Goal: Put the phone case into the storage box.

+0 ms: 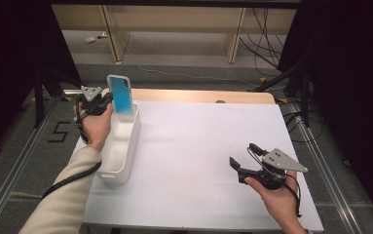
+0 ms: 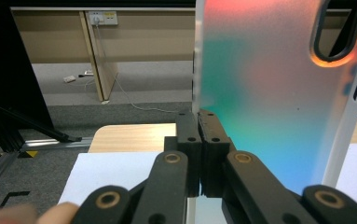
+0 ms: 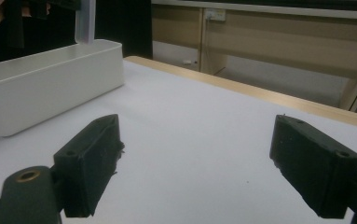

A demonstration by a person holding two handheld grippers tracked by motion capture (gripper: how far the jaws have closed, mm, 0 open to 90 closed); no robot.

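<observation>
The left tongs are closed tight on the side edge of a phone case, an iridescent blue-green shell with a white rim, and hold it upright over the far end of the long white bin that stands along the left edge of the worktop. In the left gripper view the two black jaws meet on the thin wall of the case, with the camera cut-out uppermost; gripping the rim rather than the broad back probably suits so thin and flat a thing, since the jaws need only pinch a narrow lip. Held on end, the case fits the narrow width of the bin, so it looks poised either to go down into it or to come up out of it; its lower end sits at or just inside the bin's rim, though contact cannot be told. The right tongs rest near the front right corner of the worktop, jaws spread wide and holding nothing, well apart from the bin, seemingly parked out of the way while the left hand does the work
</observation>
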